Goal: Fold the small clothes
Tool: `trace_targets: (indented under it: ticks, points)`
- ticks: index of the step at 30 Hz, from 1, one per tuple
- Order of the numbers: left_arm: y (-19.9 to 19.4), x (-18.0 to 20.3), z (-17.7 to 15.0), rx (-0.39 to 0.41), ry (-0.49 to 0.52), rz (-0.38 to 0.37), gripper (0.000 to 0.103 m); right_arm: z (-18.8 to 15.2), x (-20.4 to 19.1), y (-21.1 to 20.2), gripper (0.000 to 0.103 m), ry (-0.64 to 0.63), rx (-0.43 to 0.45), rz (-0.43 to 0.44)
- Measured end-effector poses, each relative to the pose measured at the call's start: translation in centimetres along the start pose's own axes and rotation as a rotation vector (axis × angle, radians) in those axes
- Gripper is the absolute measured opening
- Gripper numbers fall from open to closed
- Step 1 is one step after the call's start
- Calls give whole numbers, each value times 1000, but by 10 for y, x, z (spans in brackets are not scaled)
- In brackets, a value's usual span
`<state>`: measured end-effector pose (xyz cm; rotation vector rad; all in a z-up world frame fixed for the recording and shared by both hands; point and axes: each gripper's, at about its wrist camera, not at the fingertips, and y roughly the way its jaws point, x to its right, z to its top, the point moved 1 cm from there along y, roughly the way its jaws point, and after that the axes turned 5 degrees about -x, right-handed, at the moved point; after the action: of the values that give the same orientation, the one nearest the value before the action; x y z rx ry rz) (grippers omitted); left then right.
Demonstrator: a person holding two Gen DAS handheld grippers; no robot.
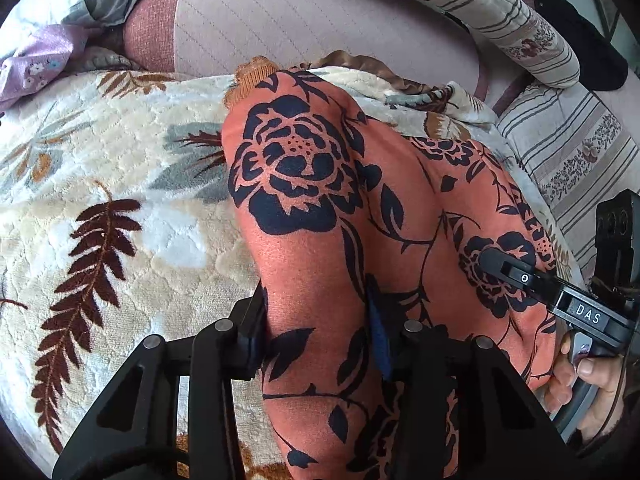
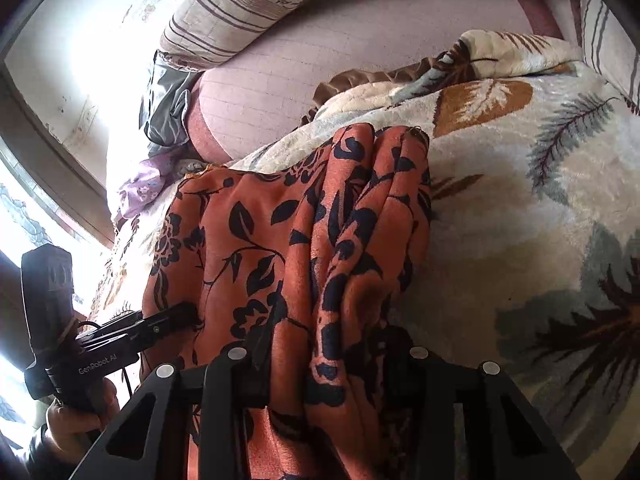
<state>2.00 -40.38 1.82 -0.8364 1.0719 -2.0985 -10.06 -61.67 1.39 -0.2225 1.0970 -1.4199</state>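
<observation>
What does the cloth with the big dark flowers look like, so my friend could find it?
Look at the fluffy cream blanket with brown and grey leaves that covers the bed. On top of it lies the orange garment, bunched between the left gripper and the right gripper. Only it is bright orange with big dark roses and vines; the nearby pillows are pale and striped.

The orange garment (image 1: 320, 208) is thin cloth with a faint sheen and a printed dark flower pattern. Under it the blanket (image 1: 120, 184) looks plush and embossed, its edge trimmed in glossy brown satin. The left gripper (image 1: 320, 344) and right gripper (image 2: 328, 364) are matt black plastic with small dull metal pins.
</observation>
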Motion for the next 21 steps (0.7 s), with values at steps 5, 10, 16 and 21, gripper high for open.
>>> trace_targets:
  ticks: [5, 10, 16, 21]
  points:
    - [-18, 5, -2, 19, 19, 11, 40, 0, -12, -12, 37, -25, 16, -5]
    - [-45, 4, -5, 49, 25, 21, 40, -1, -25, -19, 36, -35, 27, 3]
    - [-81, -12, -11, 82, 13, 43, 40, -2, -57, -27, 37, -71, 44, 22]
    - [-113, -37, -18, 111, -11, 75, 40, -2, -96, -26, 36, -115, 48, 50]
